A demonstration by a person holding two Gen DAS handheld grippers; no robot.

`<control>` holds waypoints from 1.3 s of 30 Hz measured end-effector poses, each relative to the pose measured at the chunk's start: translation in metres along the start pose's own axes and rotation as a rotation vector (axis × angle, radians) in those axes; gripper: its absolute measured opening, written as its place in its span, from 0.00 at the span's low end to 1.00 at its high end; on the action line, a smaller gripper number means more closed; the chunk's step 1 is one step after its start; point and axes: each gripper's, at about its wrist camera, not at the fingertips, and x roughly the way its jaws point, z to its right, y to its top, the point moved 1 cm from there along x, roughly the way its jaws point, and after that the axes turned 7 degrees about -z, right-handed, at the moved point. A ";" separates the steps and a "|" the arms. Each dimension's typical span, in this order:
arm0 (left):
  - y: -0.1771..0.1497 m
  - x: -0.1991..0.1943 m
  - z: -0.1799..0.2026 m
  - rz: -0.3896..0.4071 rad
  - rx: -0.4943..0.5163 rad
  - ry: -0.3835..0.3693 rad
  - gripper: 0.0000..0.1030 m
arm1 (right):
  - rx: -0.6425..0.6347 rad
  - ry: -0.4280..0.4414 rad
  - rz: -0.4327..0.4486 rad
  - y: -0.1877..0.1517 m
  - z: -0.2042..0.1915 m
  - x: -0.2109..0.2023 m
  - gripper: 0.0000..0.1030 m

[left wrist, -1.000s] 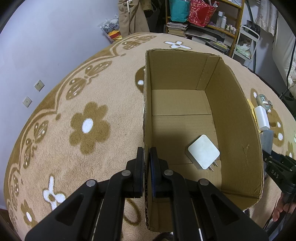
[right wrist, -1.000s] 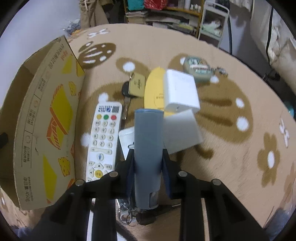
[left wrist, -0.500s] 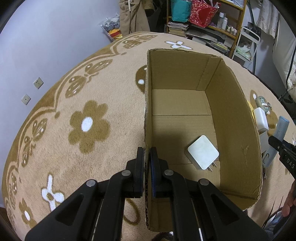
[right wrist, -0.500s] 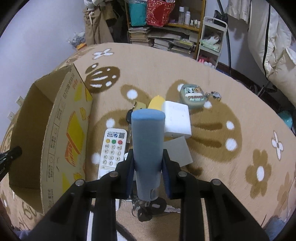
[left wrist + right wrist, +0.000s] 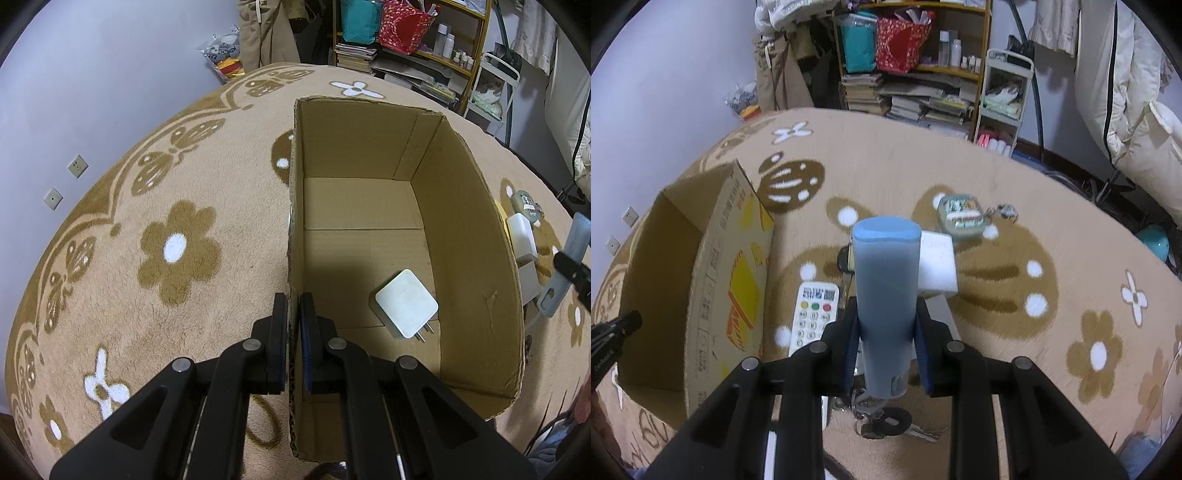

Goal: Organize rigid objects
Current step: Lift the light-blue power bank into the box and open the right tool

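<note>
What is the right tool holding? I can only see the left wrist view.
Observer: The right tool is shut on a blue-grey case, clamped near its lower end.
Operator: What lies beside the box on that side?
Observer: A white remote control lies on the carpet, next to the printed outer wall of the cardboard box.
Operator: Anything under the tool?
Observer: A bunch of keys lies directly below it.
</note>
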 end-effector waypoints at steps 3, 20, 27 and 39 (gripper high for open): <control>0.000 0.000 0.000 0.000 0.000 0.001 0.07 | 0.013 0.013 0.019 0.004 0.003 -0.008 0.28; 0.000 0.000 -0.001 -0.001 0.002 0.002 0.07 | -0.026 0.151 0.110 0.022 -0.031 -0.051 0.28; 0.000 0.000 -0.001 -0.001 0.002 0.003 0.07 | -0.022 0.255 0.169 0.025 -0.045 -0.077 0.28; 0.002 0.000 -0.003 -0.002 0.013 0.017 0.07 | -0.169 0.292 0.176 0.021 -0.106 -0.075 0.28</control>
